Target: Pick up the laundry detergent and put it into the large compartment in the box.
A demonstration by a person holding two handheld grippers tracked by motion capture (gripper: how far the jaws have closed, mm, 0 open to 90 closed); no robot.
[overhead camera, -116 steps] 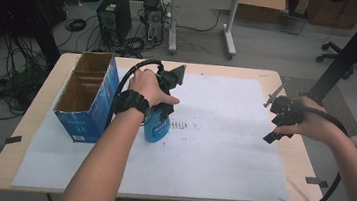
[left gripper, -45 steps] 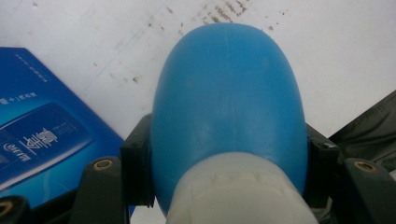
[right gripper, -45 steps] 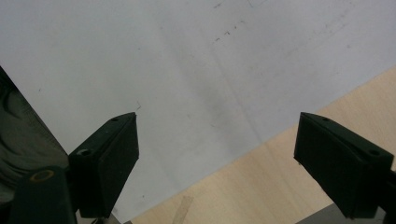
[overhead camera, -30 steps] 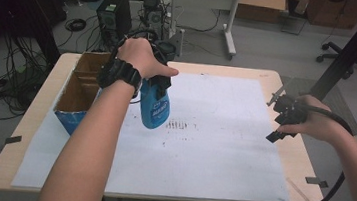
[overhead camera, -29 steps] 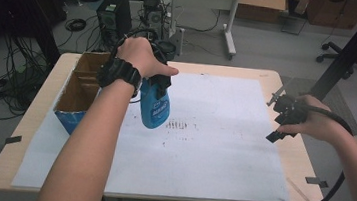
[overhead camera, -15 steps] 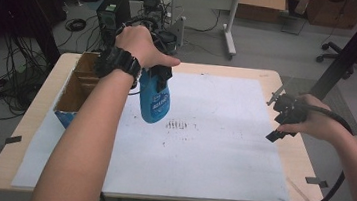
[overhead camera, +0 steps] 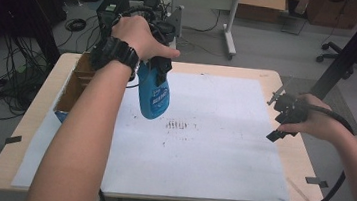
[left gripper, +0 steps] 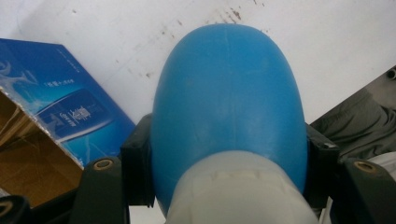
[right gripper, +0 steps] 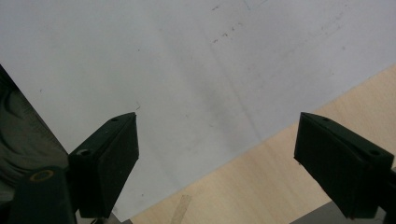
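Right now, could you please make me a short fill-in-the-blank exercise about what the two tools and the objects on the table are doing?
1. The left tool is shut on a ____ bottle.
2. The bottle hangs in the air above the ____ sheet that covers the table.
3. The jaws of the right tool stand ____, with nothing between them.
4. The open box at the table's left side has a brown inside and a ____ outside.

Missing words: blue; white; open; blue
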